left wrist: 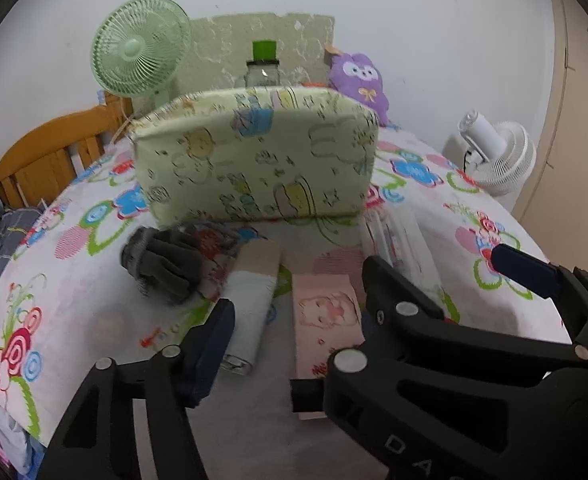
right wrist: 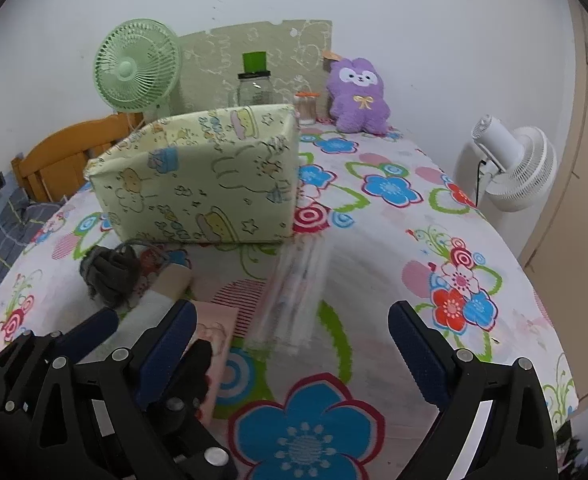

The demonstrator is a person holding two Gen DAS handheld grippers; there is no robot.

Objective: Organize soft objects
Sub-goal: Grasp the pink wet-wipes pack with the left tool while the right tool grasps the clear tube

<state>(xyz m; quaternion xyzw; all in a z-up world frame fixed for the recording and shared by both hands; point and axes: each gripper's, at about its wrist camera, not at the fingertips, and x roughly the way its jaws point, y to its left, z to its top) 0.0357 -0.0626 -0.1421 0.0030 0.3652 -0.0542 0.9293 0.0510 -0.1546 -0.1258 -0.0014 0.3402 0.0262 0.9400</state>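
Both grippers, left (left wrist: pixel 258 352) and right (right wrist: pixel 294 344), are held wide and empty above the bed's (right wrist: pixel 433 240) near edge; the towel (left wrist: pixel 250 300) should be approached next.

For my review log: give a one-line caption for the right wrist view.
Open right gripper above a floral bedsheet, facing a blurred clear packet, a green fabric box and a purple plush.

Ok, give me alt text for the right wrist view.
The open right gripper hovers over a floral bedsheet, facing a clear packet. Behind it sit a pale green fabric box, dark gloves and a purple plush.
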